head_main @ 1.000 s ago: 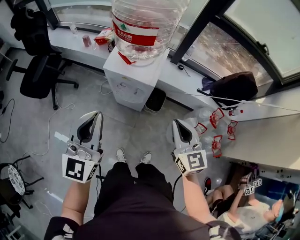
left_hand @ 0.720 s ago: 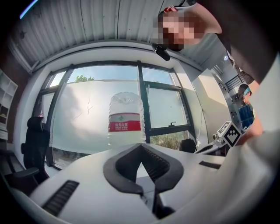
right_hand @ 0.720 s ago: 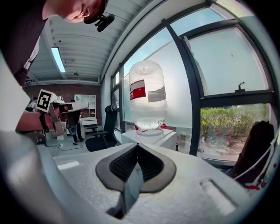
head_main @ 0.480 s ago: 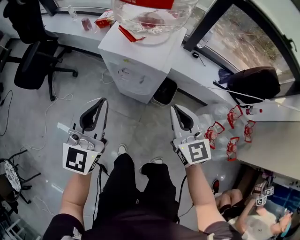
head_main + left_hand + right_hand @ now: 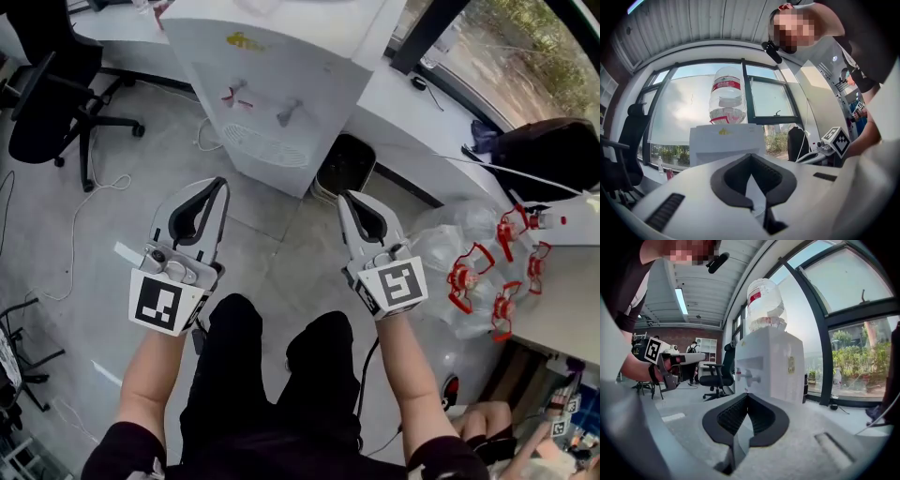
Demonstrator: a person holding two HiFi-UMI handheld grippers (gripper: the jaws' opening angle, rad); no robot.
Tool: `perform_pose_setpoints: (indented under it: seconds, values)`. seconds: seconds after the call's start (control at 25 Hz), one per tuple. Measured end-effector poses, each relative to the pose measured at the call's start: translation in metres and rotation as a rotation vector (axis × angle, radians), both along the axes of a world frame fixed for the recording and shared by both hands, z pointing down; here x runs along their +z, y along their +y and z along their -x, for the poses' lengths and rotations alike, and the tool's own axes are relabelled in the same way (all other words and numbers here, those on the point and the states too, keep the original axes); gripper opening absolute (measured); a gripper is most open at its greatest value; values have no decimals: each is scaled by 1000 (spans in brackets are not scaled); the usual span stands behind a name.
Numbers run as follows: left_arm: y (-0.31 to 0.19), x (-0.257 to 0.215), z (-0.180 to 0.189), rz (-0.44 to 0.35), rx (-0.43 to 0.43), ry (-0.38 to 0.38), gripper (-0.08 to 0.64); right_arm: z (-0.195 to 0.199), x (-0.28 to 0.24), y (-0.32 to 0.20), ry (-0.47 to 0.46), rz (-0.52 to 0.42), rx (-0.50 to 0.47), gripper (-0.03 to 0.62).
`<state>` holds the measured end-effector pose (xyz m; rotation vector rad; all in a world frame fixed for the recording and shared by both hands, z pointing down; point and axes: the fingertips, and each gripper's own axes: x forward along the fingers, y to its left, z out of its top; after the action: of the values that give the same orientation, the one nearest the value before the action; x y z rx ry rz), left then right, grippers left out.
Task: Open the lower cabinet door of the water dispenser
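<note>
My left gripper [image 5: 221, 185] and right gripper [image 5: 345, 198] are both pinched shut on nothing, the water dispenser [image 5: 281, 66] well ahead, so I'd spread one pair, go low to its lower cabinet door [image 5: 272, 178] and hook the edge squarely.

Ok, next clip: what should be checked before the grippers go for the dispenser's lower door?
1. Left gripper empty: ok, jaws together on nothing.
2. Right gripper empty: ok, jaws together on nothing.
3. Jaws open for a handle: not ok.
4. Water dispenser faces both grippers, untouched: ok.
5. Lower cabinet door closed, handle located: cannot tell, foreshortened from above.
6. Black bin stands beside the dispenser, off its front: ok.
</note>
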<state>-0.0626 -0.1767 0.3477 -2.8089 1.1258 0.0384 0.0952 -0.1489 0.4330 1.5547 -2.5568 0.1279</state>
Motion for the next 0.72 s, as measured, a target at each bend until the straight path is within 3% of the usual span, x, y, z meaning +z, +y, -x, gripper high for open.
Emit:
perform_pose_setpoints:
  seconds: [0.4,0.72]
  values:
    - [-17,174,10,-10,-27,-22,8,0,139,-41,-9,-107,-39,5]
    - [-20,260,9,-64,-22,14,8,2,228,-59,50,-110,-53,5]
